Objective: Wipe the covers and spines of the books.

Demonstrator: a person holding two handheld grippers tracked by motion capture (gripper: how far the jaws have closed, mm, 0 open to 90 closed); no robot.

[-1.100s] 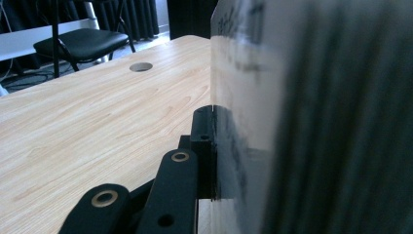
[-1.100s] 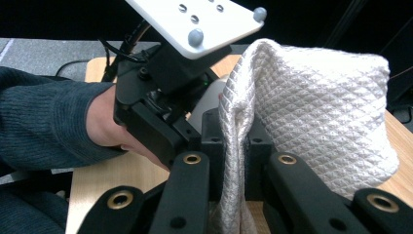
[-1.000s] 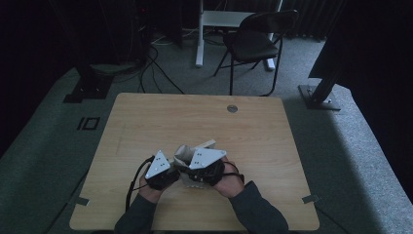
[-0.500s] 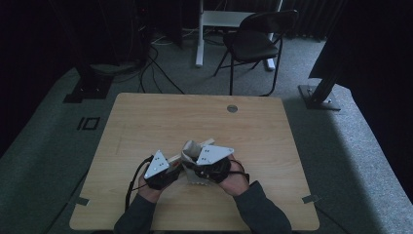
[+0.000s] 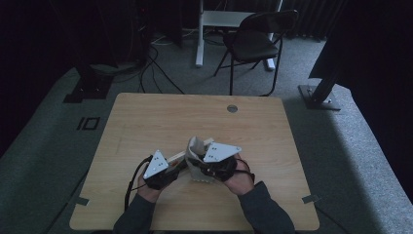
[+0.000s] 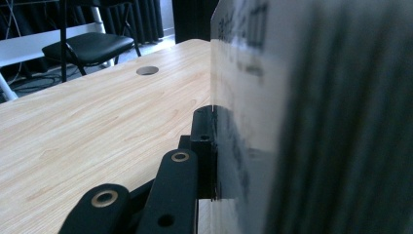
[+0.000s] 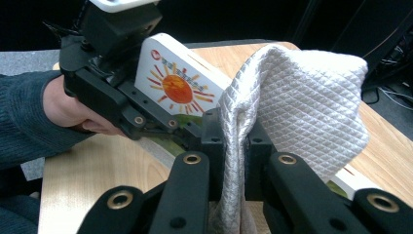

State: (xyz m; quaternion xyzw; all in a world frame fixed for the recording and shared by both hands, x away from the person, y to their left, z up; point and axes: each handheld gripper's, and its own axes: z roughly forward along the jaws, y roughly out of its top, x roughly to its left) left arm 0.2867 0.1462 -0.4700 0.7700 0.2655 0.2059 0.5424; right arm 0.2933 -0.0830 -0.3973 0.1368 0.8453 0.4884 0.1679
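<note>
With the left gripper (image 5: pixel 171 168) clamped on a sun-printed board (image 7: pixel 178 87) held above the desk (image 5: pixel 146 122), the right gripper (image 5: pixel 197 168), fingers pinched on a white cloth (image 7: pixel 297 107), has drawn closer, seemingly to wipe the board.

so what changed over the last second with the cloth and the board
The right gripper, shut on the white cloth, shifted a little toward the left gripper, so the cloth now bunches over the end of the sun-picture board. The left gripper's grip on the board, the board's slant and the table stayed as they were.
</note>
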